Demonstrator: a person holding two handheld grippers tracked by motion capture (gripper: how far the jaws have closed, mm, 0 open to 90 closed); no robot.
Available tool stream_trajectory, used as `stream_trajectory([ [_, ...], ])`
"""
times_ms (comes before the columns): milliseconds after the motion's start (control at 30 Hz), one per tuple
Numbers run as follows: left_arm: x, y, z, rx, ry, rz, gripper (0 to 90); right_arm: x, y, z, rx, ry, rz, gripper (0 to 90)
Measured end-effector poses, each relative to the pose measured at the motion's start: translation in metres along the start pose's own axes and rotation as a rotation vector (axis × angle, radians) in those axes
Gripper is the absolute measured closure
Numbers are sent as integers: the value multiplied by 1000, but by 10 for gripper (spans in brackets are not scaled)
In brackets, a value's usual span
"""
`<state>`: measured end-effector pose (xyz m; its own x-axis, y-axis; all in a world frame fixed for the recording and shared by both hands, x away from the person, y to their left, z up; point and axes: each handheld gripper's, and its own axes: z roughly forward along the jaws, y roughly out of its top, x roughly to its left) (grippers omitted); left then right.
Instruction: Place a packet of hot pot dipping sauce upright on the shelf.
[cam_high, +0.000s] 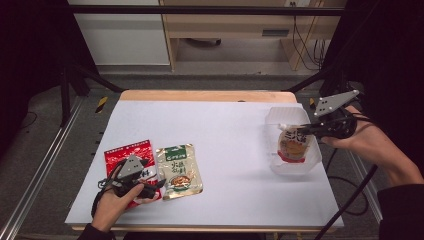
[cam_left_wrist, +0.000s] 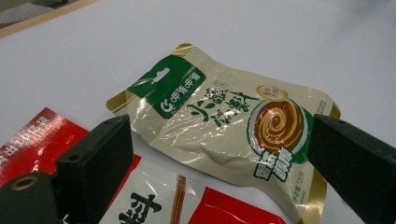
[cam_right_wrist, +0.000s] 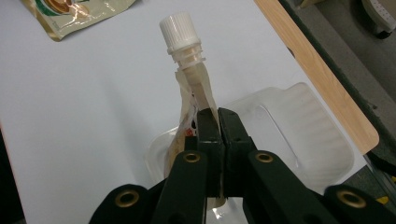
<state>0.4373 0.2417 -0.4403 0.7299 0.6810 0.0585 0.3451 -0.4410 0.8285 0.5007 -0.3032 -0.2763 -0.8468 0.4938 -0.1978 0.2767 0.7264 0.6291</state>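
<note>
My right gripper (cam_high: 301, 131) is shut on the upper edge of a spouted pouch (cam_high: 291, 145) and holds it hanging upright in a clear plastic tray (cam_high: 311, 159) at the table's right. In the right gripper view the jaws (cam_right_wrist: 218, 115) pinch the pouch (cam_right_wrist: 198, 86) just under its white screw cap (cam_right_wrist: 179, 29). My left gripper (cam_high: 152, 186) rests at the front left over a red packet (cam_high: 125, 156). Its jaws (cam_left_wrist: 222, 135) stand wide open. A beige and green packet (cam_left_wrist: 219, 123) lies flat on the table beyond and between them, untouched.
A white sheet (cam_high: 225, 135) covers the table, with a wooden edge (cam_high: 200, 95) along the back. The tray (cam_right_wrist: 303, 135) sits close to the right edge. Metal frame rails run down both sides, and cables trail from the grippers.
</note>
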Motion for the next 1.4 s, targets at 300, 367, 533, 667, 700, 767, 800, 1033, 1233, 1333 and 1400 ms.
stream_trajectory([
  [300,0,0,0,-1,2,2,68,3,-1,-1,-12,21,-3,886],
  [367,0,0,0,1,0,1,68,4,-2,0,-7,29,-3,885],
  [533,0,0,0,5,0,2,68,5,-6,4,9,48,2,885],
  [667,0,0,0,3,0,3,68,6,-12,10,27,58,8,883],
  [700,0,0,0,3,1,3,69,6,-14,12,30,59,11,883],
  [767,0,0,0,4,3,2,68,6,-17,16,32,59,19,883],
  [800,0,0,0,3,3,2,68,6,-20,18,30,62,24,883],
  [1033,0,0,0,5,4,1,68,7,-33,33,43,74,45,880],
  [1233,0,0,1,7,2,2,68,8,-41,39,66,64,54,869],
  [1333,-1,0,1,9,2,3,68,7,-42,38,65,58,51,857],
  [1400,0,0,1,10,2,3,68,7,-43,38,72,54,56,835],
])
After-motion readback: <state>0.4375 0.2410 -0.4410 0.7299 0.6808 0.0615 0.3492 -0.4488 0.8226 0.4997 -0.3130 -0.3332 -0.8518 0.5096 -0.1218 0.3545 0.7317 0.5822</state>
